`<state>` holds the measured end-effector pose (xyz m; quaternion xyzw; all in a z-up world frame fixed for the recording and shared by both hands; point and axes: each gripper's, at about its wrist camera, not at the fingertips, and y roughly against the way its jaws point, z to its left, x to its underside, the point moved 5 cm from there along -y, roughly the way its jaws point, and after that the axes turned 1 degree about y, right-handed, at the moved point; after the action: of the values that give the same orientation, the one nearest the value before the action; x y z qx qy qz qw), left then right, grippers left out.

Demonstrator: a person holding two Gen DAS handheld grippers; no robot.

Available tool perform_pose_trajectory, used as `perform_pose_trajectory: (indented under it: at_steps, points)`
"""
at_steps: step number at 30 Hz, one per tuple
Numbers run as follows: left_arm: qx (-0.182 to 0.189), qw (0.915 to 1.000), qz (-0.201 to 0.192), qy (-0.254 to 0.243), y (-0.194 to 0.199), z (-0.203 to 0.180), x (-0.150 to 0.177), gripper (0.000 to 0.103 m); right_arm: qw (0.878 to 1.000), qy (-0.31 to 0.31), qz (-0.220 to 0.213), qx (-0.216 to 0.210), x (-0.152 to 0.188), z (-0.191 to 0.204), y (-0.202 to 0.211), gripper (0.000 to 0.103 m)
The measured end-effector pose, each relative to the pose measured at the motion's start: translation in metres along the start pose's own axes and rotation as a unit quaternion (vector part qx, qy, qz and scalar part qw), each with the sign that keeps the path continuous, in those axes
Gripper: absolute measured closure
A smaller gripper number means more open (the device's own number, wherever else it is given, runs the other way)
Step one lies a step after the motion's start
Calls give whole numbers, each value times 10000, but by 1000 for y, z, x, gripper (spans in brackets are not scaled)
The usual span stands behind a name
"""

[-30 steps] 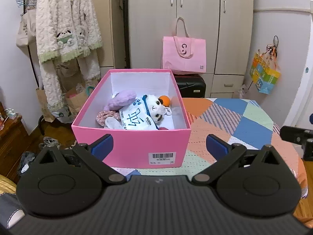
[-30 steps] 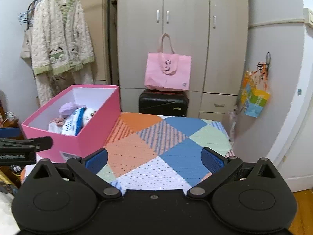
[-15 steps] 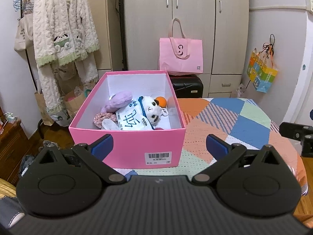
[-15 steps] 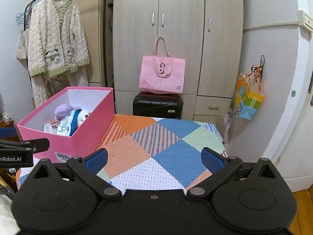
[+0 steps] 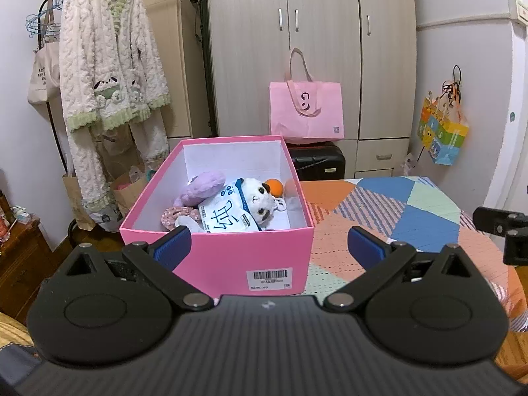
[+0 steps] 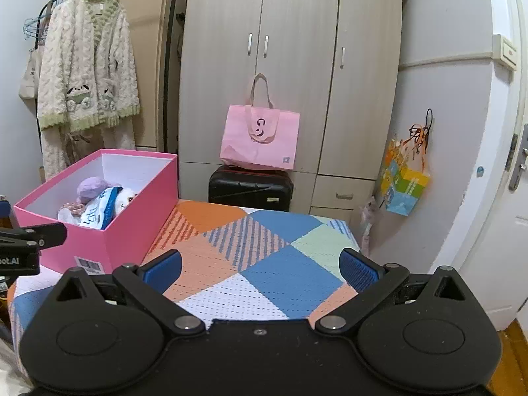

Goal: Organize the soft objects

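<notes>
With both the left gripper (image 5: 269, 242) and right gripper (image 6: 260, 265) spread and empty, we judged the sorting nearly finished. Every soft toy (image 5: 241, 206) we saw lay in the pink box (image 5: 231, 257) at centre frame, so next we needed only to check the patchwork tabletop (image 6: 264, 247) for strays.

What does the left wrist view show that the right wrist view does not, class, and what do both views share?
Only the left wrist view: the orange ball in the pink box, and the brown paper bags on the floor.

Only the right wrist view: the door handle and the whole black suitcase.

Both: the box holding the white plush toy, the patchwork cover, the pink tote bag, and open, empty grippers: left gripper, right gripper.
</notes>
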<state>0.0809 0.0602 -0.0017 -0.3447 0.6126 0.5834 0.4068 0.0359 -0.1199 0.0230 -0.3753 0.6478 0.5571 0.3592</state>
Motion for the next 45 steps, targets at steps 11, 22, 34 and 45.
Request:
perform_pose_trajectory:
  at_steps: [11, 22, 34, 45]
  points:
    - [42, 10000, -57, 8, 0, -1, 4, 0, 9999, 5, -109, 34, 0, 0, 0, 0]
    - [-175, 9997, -153, 53, -1, 3, 4, 0, 9999, 0, 12, 134, 3, -1, -7, 0]
    - [-98, 9998, -128, 131, -4, 7, 7, 0, 9998, -28, 104, 139, 5, -2, -11, 0]
    - [-93, 9998, -68, 191, -5, 7, 8, 0, 9998, -18, 145, 139, 6, -1, -13, 0]
